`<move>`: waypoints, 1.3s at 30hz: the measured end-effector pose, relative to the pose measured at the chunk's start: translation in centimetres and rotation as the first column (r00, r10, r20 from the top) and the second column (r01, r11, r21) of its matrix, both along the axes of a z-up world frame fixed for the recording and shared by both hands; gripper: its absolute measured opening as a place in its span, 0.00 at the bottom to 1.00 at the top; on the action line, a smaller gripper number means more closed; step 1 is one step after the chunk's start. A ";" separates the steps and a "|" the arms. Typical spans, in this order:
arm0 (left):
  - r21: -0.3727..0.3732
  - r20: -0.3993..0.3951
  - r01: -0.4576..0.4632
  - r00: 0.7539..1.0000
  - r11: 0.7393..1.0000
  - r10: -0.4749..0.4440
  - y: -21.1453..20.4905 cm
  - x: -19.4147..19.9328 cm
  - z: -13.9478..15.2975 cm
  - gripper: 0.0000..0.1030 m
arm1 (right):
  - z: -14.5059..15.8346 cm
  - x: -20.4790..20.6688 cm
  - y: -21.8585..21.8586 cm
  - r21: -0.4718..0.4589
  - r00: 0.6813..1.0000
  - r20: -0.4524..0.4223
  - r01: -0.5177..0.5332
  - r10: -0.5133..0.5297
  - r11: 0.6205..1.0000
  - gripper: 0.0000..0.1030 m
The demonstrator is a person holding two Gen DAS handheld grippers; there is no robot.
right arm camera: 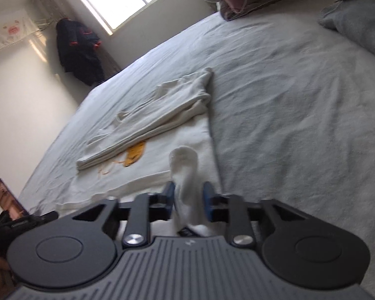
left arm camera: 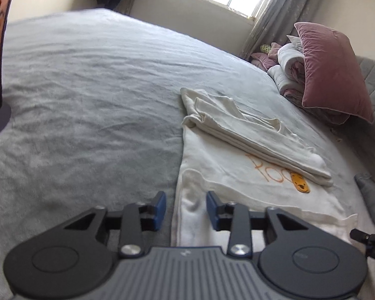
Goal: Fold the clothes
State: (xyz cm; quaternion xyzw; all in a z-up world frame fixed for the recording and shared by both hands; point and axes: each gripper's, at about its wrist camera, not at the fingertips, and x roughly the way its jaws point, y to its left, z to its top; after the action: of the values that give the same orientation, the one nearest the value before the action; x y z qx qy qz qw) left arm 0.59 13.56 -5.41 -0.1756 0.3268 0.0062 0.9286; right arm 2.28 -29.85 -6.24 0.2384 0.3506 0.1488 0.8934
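A cream-white cotton garment with orange lettering (left arm camera: 250, 182) lies flat on the pale grey bedspread (left arm camera: 87, 100), its sleeves folded into a long band (left arm camera: 250, 135) across the chest. Soft, light and limp, it probably handles best when pinched at hems or corners. The left gripper (left arm camera: 186, 208) hovers narrowly parted and empty above the garment's near left edge. The right gripper (right arm camera: 188, 200) pinches a raised fold of the white fabric (right arm camera: 186, 172) at the near hem.
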 end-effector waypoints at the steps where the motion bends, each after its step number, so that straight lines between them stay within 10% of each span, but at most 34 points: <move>1: 0.018 0.003 0.003 1.000 1.000 -0.003 -0.2 0.0 0.1 0.19 | -0.1 0.2 -0.4 0.020 1.000 -0.005 0.016 -0.016 1.000 0.12; 29: -0.053 0.180 -0.029 0.983 0.998 0.038 0.0 1.7 5.3 0.07 | 5.5 2.0 1.9 -0.027 0.973 0.221 0.069 -0.061 0.997 0.07; 39: 0.036 0.151 -0.063 0.987 0.997 0.057 -0.7 6.8 1.5 0.07 | 2.5 6.7 1.7 -0.098 0.977 0.202 0.090 -0.068 0.991 0.07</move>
State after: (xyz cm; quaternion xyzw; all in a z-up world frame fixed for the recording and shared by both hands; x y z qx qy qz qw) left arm 7.39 12.82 -3.89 -0.1664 0.2505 0.0275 0.9533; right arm 9.03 -28.11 -3.72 0.1883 0.2577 0.1172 0.9404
